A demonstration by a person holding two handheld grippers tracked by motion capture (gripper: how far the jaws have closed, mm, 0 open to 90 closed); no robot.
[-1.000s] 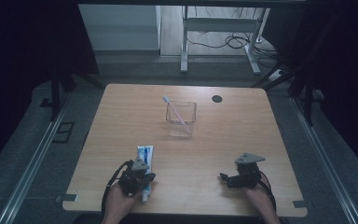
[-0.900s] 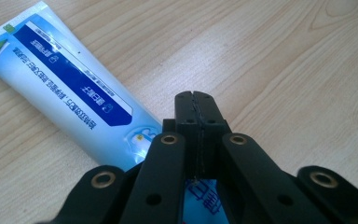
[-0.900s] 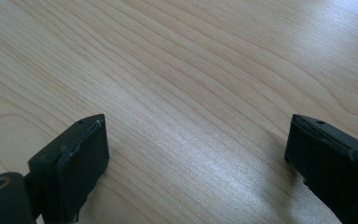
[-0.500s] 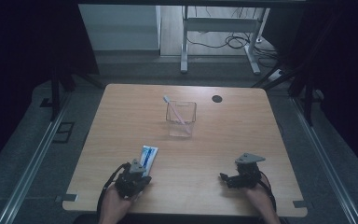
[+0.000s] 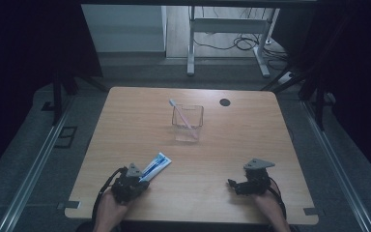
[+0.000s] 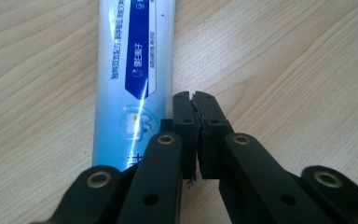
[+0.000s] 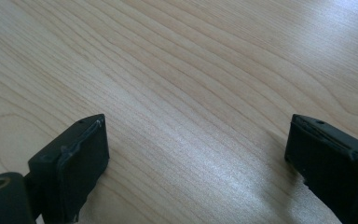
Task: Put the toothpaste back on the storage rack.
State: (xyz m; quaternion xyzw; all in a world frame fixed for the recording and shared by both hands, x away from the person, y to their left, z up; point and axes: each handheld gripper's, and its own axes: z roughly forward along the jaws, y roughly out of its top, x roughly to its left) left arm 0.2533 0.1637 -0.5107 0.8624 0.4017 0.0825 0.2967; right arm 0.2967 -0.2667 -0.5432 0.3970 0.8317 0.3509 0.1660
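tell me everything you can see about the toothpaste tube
The toothpaste tube is a flat, glossy plastic tube, pale blue and white with a dark blue printed panel. It lies flat on the wooden table near its front left, angled diagonally. The left gripper sits at its near end, jaws closed together beside the tube rather than around it. Its cap can't be made out.

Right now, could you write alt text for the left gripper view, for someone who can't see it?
Two black jaws of the left gripper rise from the bottom edge, pressed together with nothing between them. Just to their left a blue and white toothpaste tube lies flat on the pale wooden table, running up out of the frame.
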